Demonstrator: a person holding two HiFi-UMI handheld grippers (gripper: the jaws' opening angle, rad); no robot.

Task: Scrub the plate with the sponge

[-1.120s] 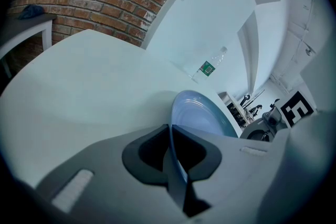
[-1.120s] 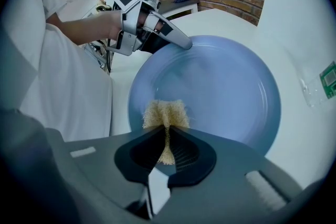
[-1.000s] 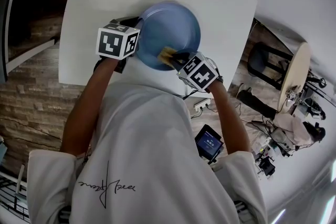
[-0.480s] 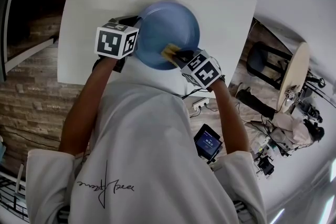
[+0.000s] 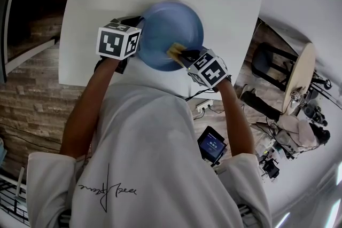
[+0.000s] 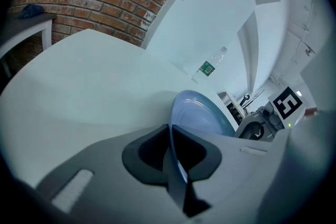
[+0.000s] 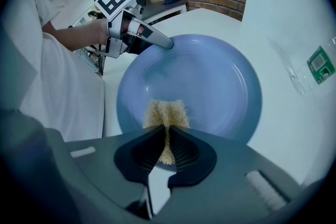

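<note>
Not much going on over this last second, honestly. The only real mover is the right hand-held gripper (image 5: 183,54), which crept toward 2 o'clock in the head view. Its marker cube used to hang just off the 5 o'clock rim of the round blue plate (image 5: 171,21), and now it sits a bit higher and further right. The yellow scrubby sponge (image 5: 175,51) pinched in it came along for the ride. It slid a touch up from the plate's 6 o'clock edge, so it's slightly further onto the blue. The right forearm behind it shifted the same way.
</note>
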